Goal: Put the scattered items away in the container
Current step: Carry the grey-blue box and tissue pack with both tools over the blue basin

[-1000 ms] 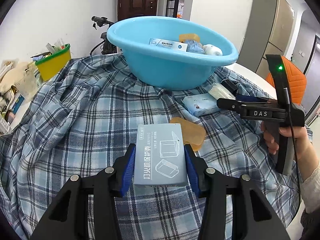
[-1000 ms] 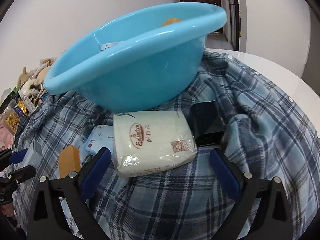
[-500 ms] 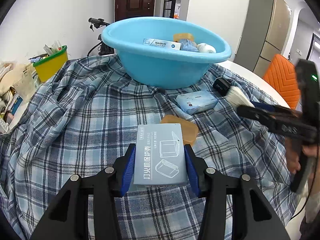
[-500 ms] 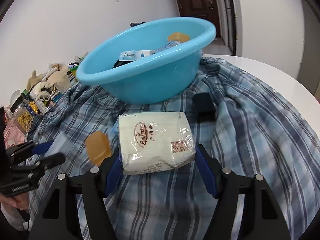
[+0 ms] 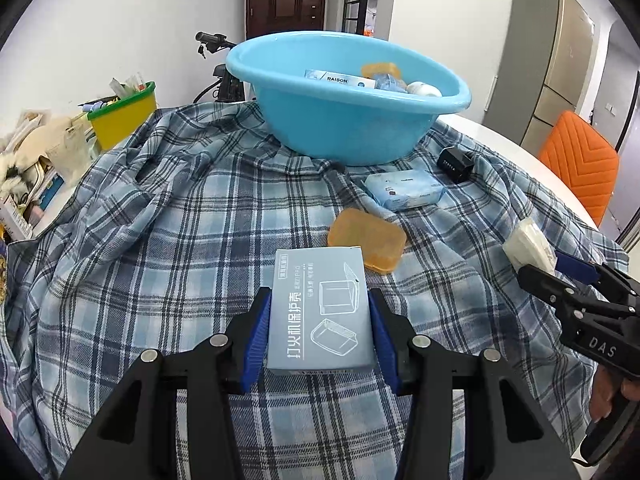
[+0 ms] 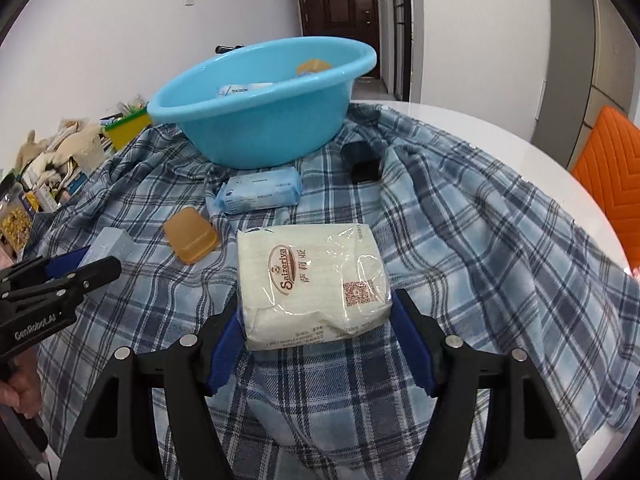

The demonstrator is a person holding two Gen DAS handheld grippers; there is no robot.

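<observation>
On my left wrist view, the left tool [image 5: 320,332] is pinching a grey-blue lighter-case box [image 5: 320,312] between its blue pads [image 5: 256,340], and I see the box held above the blue plaid cloth [image 5: 180,240] that covers the tabletop [image 6: 500,136]. On my right wrist view, the right tool [image 6: 316,332] is clamped on a white Saizeriya tissue pack [image 6: 312,284], one pad [image 6: 412,344] against each side of its near end.

The light blue basin [image 5: 344,132] sits on the cloth at the far side, well apart from both tools. Inside it I can make out a box lettered RAISON [image 5: 340,79], an amber piece [image 5: 380,69] and a white roll [image 5: 424,89].

On the cloth between me and the basin lie 3 loose things: an amber soap-shaped case [image 5: 366,244] just beyond the held box, a pale blue wipes pack [image 5: 404,190] near the basin's foot, and a black box [image 5: 456,164] to its right.

A yellow and green bin [image 5: 122,118] stands off the cloth at the left, with clutter beside it, and an orange chair [image 5: 580,164] shows at the right.
</observation>
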